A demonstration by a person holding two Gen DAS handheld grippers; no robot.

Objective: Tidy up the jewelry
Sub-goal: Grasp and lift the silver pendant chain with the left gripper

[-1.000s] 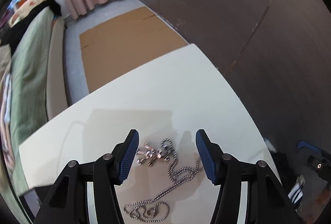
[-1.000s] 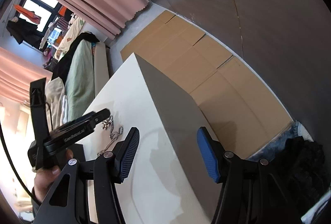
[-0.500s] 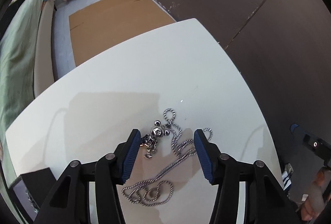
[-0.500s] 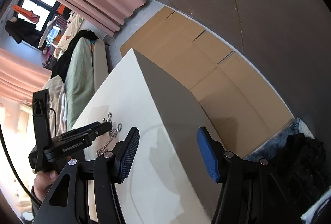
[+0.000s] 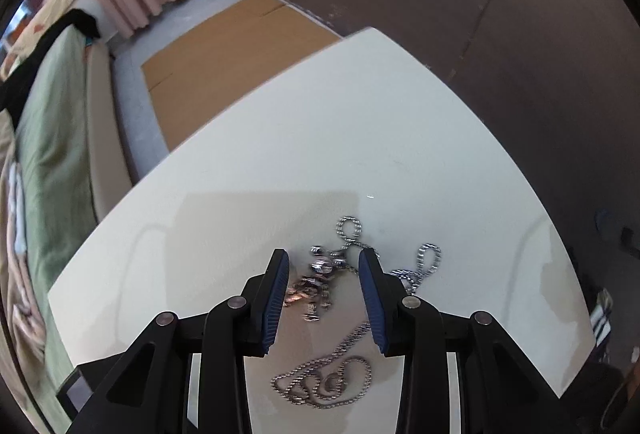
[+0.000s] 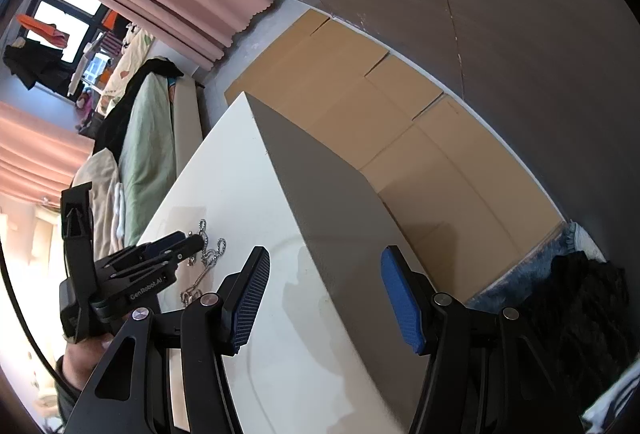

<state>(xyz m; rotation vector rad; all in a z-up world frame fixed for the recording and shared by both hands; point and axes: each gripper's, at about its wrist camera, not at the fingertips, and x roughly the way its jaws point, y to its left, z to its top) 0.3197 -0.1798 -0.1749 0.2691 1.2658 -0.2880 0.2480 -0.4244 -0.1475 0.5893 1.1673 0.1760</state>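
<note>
A silver chain necklace point(image 5: 328, 382) with a small silver figure pendant point(image 5: 318, 276) lies tangled on the white table point(image 5: 320, 121). My left gripper point(image 5: 324, 274) is low over the table, its blue pads either side of the pendant, jaws part closed but with a gap, not touching it. In the right wrist view the left gripper point(image 6: 188, 244) shows at the left over the chain point(image 6: 206, 258). My right gripper point(image 6: 324, 290) is open and empty above the table's right edge.
A dark box corner point(image 5: 76, 382) sits at the table's near left. Cardboard sheets point(image 6: 380, 105) cover the floor beyond the table. A bed with green bedding point(image 5: 48, 137) stands at the left. Dark clothing point(image 6: 580, 314) lies on the floor at the right.
My left gripper has narrowed its jaws around the pendant and come lower over it. The right gripper has stayed open and nearly still.
</note>
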